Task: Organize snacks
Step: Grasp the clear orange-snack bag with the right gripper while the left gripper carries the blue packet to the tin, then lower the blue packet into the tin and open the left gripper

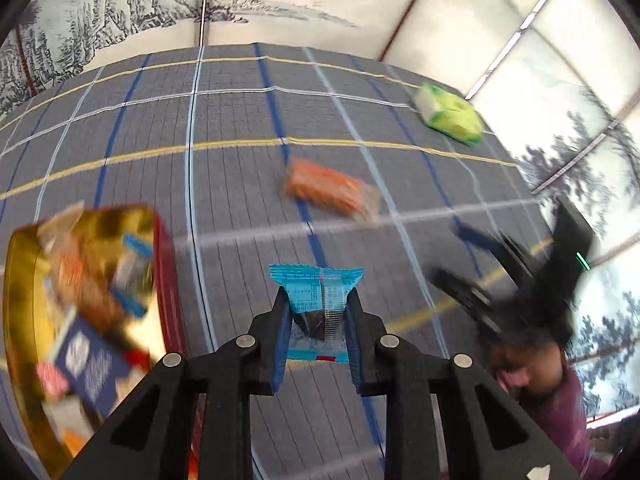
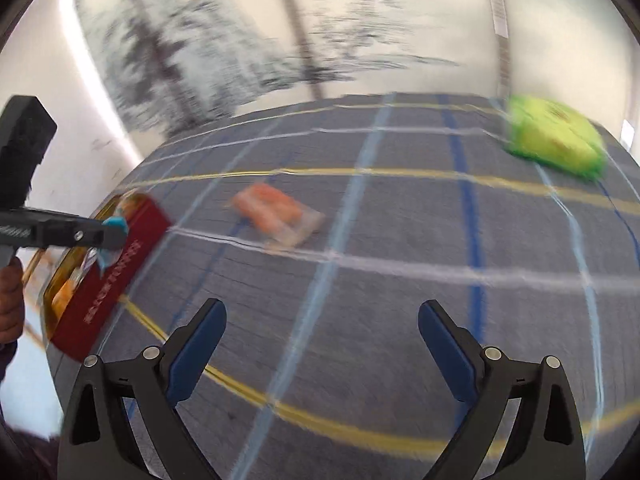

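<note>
over a grey plaid tablecloth ringed by ink-landscape screens, the left gripper pinches a blue snack packet beside the snack tin, the right gripper gaping empty.

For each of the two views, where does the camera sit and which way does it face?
Left wrist: rides the left tongs, angled down at the plaid tablecloth; they pinch a blue snack packet; the right tongs and a purple sleeve show.
Right wrist: rides the open right tongs, facing the same cloth; the left tongs enter at left.
Shared: orange packet, green packet, red-and-gold box.
</note>
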A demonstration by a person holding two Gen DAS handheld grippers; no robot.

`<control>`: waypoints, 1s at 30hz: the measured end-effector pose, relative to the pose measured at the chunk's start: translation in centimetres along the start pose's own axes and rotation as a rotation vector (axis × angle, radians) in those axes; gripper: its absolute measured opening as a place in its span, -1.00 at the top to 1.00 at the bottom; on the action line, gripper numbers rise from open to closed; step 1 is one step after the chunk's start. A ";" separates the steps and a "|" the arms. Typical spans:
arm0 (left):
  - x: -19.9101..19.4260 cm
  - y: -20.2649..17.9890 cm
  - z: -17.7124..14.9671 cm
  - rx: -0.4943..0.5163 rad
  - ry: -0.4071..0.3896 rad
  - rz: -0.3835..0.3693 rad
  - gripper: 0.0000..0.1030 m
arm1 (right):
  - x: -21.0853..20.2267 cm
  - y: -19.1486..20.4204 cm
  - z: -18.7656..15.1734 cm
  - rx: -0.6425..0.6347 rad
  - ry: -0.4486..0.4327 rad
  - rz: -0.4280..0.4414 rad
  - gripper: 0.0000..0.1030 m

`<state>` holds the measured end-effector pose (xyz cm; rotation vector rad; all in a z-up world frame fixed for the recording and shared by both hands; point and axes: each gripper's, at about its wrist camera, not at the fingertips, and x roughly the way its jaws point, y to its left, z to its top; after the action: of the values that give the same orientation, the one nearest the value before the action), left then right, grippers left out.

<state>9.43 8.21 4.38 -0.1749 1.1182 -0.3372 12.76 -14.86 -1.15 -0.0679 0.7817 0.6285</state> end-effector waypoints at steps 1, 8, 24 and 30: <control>-1.0 -0.3 -0.9 0.013 -0.014 -0.004 0.58 | 1.0 0.6 0.8 -0.043 0.015 0.017 -0.86; -6.9 -0.3 -5.1 0.019 -0.103 0.020 0.57 | 7.5 3.8 5.2 -0.317 0.074 0.032 -0.77; -11.8 7.3 -9.6 -0.128 -0.176 0.135 0.57 | 4.1 4.9 1.5 -0.095 0.105 0.012 0.26; -12.0 10.0 -11.2 -0.146 -0.177 0.193 0.56 | -0.4 4.4 -2.1 0.092 0.015 0.016 0.27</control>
<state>-3.60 22.17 6.75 -0.2199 0.9754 -0.0665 8.80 -12.09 -1.63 0.0179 0.8256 0.6064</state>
